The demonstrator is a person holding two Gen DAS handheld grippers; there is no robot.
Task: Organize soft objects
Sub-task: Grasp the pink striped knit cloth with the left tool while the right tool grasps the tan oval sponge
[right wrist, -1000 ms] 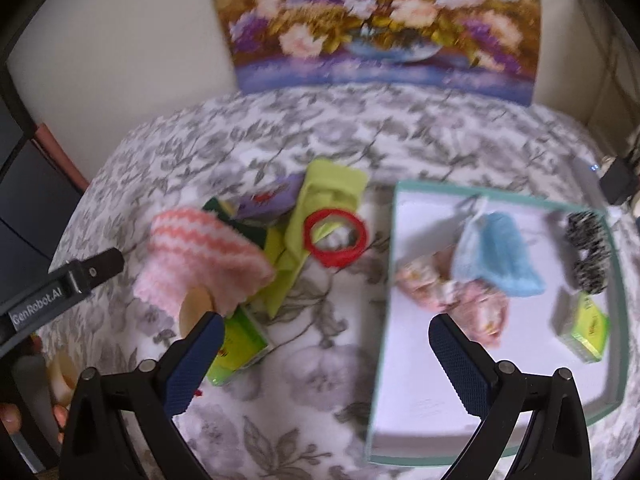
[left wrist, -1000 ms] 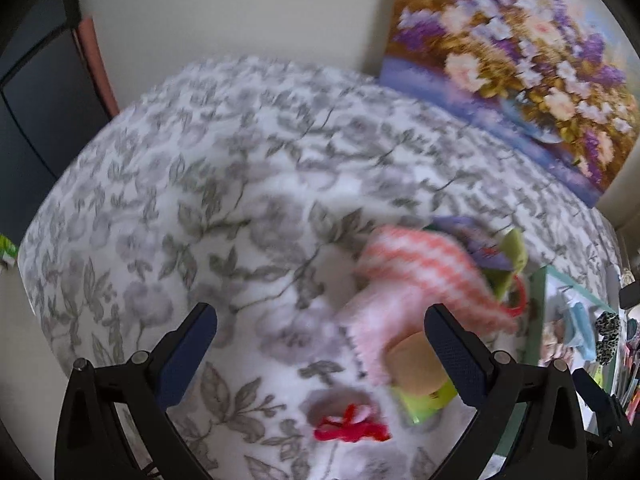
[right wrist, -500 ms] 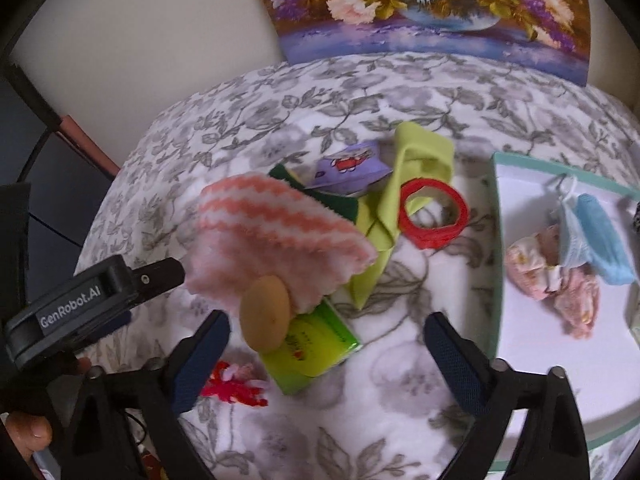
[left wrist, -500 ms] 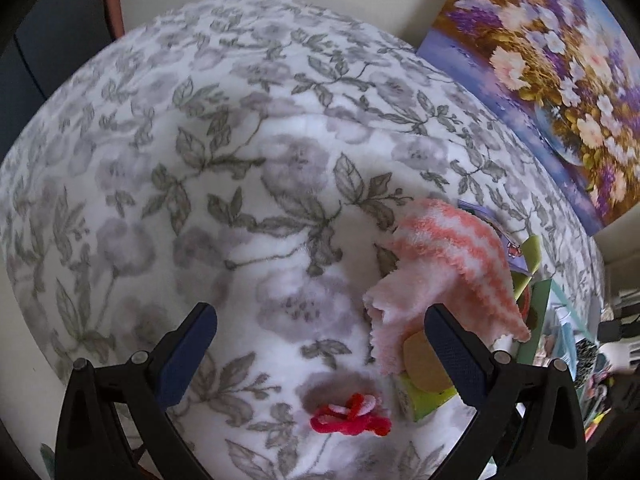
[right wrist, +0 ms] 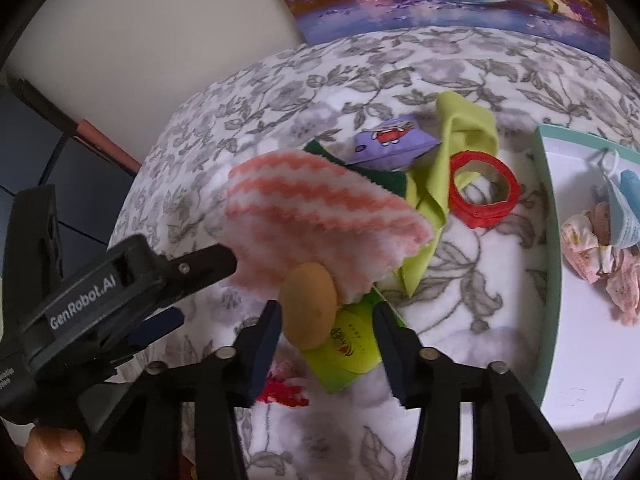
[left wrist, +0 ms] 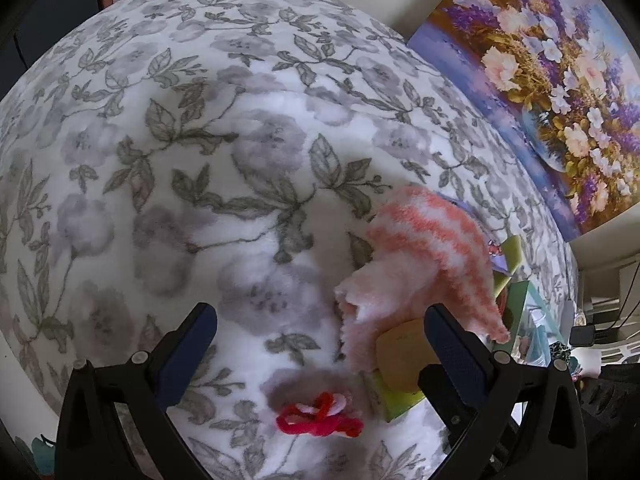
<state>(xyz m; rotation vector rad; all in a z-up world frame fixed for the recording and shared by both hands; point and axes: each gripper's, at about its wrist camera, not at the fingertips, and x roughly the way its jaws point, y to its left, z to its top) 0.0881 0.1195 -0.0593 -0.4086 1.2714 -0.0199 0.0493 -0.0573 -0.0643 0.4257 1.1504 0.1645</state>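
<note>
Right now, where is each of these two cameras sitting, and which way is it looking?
Left wrist: rides the left gripper, looking along its open fingers over the flowered blanket at the striped cloth; only those fingers show.
Right wrist: rides the right gripper, looking down past its fingers, set either side of a tan sponge, toward the tray; the left gripper and a hand show.
Both see the cloth, sponge and painting.
</note>
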